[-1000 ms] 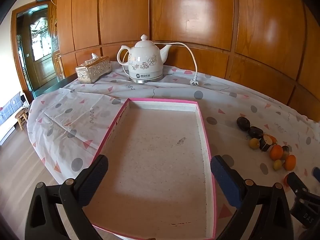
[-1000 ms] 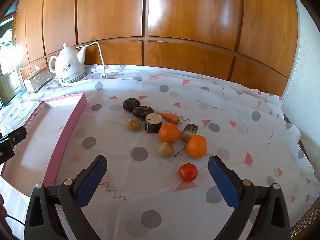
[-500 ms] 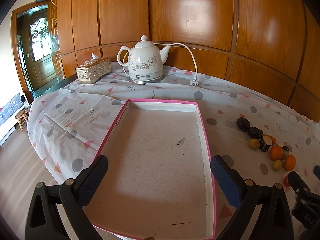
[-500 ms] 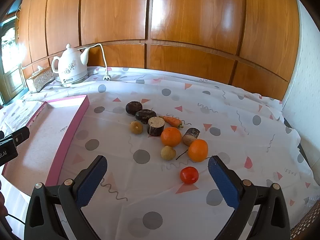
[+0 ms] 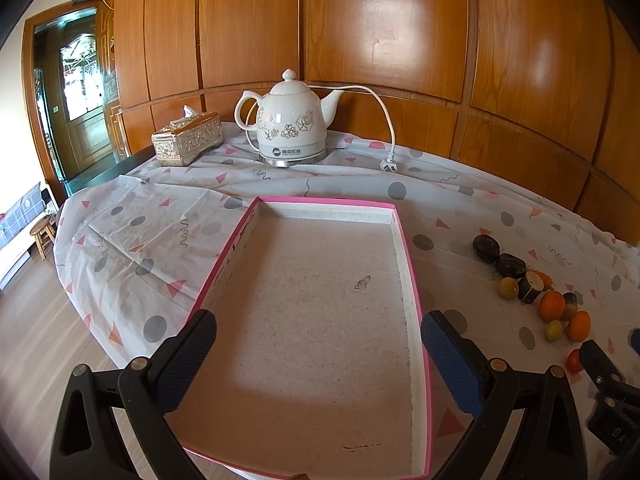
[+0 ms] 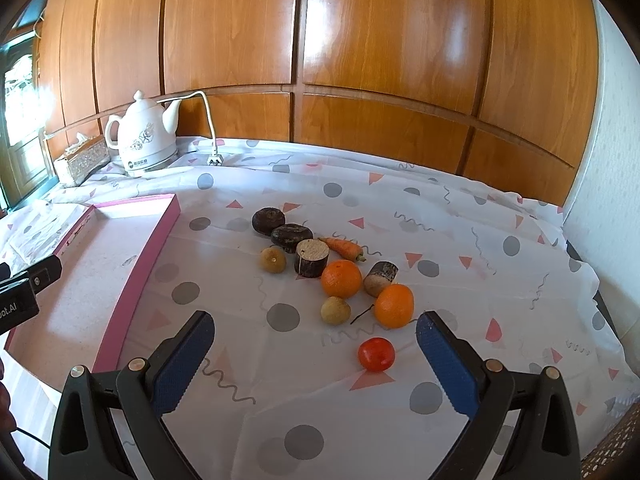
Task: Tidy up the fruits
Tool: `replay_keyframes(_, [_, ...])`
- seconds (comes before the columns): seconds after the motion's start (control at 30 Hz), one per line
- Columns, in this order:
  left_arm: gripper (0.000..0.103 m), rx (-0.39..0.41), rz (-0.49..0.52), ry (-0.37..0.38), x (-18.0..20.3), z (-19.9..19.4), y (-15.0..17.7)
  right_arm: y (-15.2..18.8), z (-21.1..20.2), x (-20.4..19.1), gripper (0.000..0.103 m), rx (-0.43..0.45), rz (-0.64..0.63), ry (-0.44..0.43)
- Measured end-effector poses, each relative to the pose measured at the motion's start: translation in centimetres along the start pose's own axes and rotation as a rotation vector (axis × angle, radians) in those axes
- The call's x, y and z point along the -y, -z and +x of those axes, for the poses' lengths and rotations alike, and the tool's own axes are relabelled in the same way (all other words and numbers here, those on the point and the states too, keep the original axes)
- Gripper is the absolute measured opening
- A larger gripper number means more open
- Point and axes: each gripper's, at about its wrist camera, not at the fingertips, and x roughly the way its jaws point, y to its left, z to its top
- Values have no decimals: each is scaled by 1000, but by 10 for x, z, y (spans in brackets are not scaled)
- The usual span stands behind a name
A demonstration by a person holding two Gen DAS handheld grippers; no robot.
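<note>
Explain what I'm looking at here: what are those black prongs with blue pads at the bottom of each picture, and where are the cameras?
No robot here: a person holds a two-finger clamp in each hand, and a wide-angle camera on each looks forward along its fingers. The prongs are those fingers.

The left view shows the left gripper, open and empty, above a shallow pink-edged tray with nothing in it. Behind stand a white kettle and a tissue box.

The right view shows the right gripper, also open and empty, facing the produce on the patterned tablecloth: two oranges, a small red tomato, a carrot, two yellowish round fruits, two dark ones and two cut stubs. Nothing is held yet.
</note>
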Motion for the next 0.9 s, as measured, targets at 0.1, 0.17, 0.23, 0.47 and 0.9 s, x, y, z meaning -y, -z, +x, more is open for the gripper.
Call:
replay_keyframes(0.1, [103, 1, 0, 0, 1, 0, 0, 0, 0, 1, 103, 0, 1, 1])
replay_keyframes(0.17, [103, 0, -1, 1, 1, 0, 0, 0, 0, 2, 103, 2, 1, 5])
replay_keyframes(0.23, [103, 0, -1, 1, 1, 0, 0, -1, 0, 4, 103, 2, 5, 8])
replay_keyframes(0.47, [103, 1, 1, 1, 2, 1, 0, -2, -1, 5, 103, 6, 3, 13])
replay_keyframes(0.9, [103, -5, 4, 3, 4, 1, 1, -3, -1, 12, 103, 10, 2, 18])
